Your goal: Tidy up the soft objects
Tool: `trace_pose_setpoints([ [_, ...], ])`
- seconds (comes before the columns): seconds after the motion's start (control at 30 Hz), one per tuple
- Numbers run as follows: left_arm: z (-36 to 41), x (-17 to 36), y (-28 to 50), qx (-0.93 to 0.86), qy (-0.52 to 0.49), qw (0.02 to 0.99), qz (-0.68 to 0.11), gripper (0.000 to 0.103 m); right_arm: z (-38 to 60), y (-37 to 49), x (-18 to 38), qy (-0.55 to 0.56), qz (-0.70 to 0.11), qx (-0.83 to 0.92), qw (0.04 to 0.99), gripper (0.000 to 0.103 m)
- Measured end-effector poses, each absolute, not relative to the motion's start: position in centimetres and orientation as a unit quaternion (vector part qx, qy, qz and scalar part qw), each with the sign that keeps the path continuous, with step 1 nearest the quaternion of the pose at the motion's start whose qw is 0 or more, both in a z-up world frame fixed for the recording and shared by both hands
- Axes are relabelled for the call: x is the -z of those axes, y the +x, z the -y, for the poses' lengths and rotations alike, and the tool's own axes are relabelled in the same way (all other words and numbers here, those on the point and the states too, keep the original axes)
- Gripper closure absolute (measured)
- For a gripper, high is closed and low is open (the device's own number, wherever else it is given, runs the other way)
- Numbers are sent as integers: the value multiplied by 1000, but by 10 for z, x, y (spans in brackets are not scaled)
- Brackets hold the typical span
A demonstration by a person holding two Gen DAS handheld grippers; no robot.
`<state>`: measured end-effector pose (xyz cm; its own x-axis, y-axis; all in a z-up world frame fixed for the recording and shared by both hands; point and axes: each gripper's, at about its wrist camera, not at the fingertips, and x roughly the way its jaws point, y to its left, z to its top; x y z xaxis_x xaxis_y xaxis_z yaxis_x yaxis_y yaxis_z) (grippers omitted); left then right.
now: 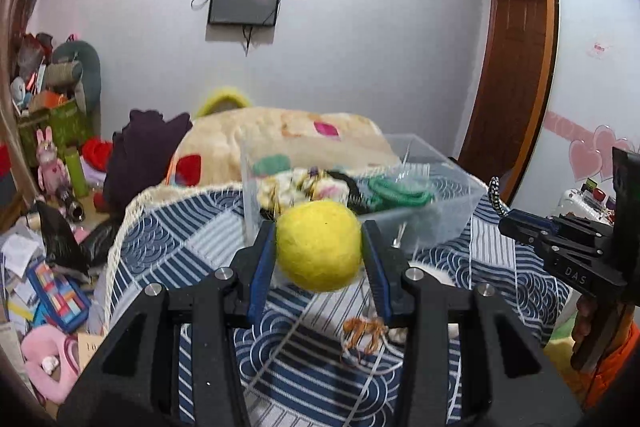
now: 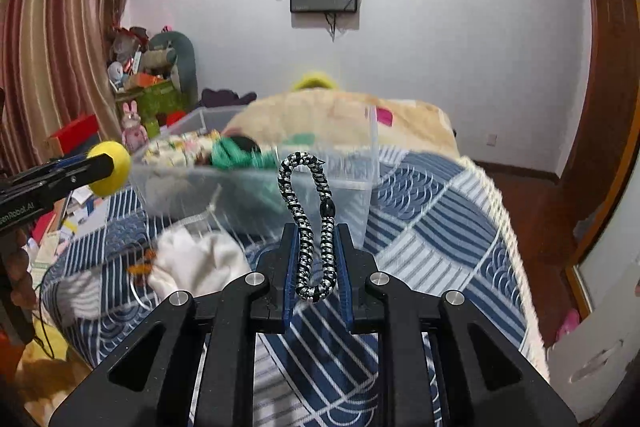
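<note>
My left gripper [image 1: 319, 241] is shut on a yellow felt ball [image 1: 319, 245], held above the blue patterned bedspread [image 1: 168, 247]. The same yellow felt ball [image 2: 110, 167] shows at the left of the right wrist view. My right gripper [image 2: 316, 239] is shut on a black-and-white braided loop [image 2: 306, 223], whose upper end stands up above the fingers; the braided loop [image 1: 495, 195] also shows at the right of the left wrist view. Beyond both stands a clear plastic box [image 1: 432, 203] holding green cord [image 1: 394, 193] and other soft items. The clear plastic box [image 2: 352, 187] is blurred in the right wrist view.
A white cloth [image 2: 196, 259] and a small orange-brown tangle [image 1: 362, 333] lie on the bedspread near the grippers. A beige blanket [image 1: 280, 135] is heaped behind the box. Clutter covers the floor [image 1: 44, 267] at the left. A wooden door [image 1: 516, 75] stands at the right.
</note>
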<state>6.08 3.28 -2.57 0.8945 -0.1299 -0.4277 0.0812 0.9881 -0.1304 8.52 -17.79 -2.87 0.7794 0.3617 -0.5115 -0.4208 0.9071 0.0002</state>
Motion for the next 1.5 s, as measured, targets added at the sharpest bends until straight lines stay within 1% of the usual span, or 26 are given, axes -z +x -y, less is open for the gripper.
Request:
trace_pose_setpoints([
  [0.3, -34, 7, 77, 53, -49, 977, -201, 61, 161, 99, -5, -63, -211, -212, 952, 87],
  [0.53, -32, 10, 101, 59, -48, 974, -213, 61, 143, 118, -13, -73, -206, -217, 951, 87],
  [0.87, -19, 33, 134, 74, -38, 965, -247, 61, 117, 162, 11, -92, -261, -223, 935, 87],
  [1.13, -8, 48, 155, 65, -16, 961, -267, 61, 112, 175, 30, -104, -300, -220, 922, 87],
  [1.23, -7, 51, 156, 61, -11, 962, -267, 60, 113, 171, 31, -109, -302, -218, 922, 81],
  [1.27, -8, 53, 156, 61, -11, 961, -268, 60, 114, 166, 29, -111, -296, -218, 923, 74],
  [1.37, -10, 55, 156, 61, -14, 961, -270, 60, 119, 158, 27, -110, -290, -221, 925, 63],
  [1.5, -15, 55, 156, 65, -24, 958, -277, 59, 127, 147, 20, -107, -281, -224, 927, 62],
])
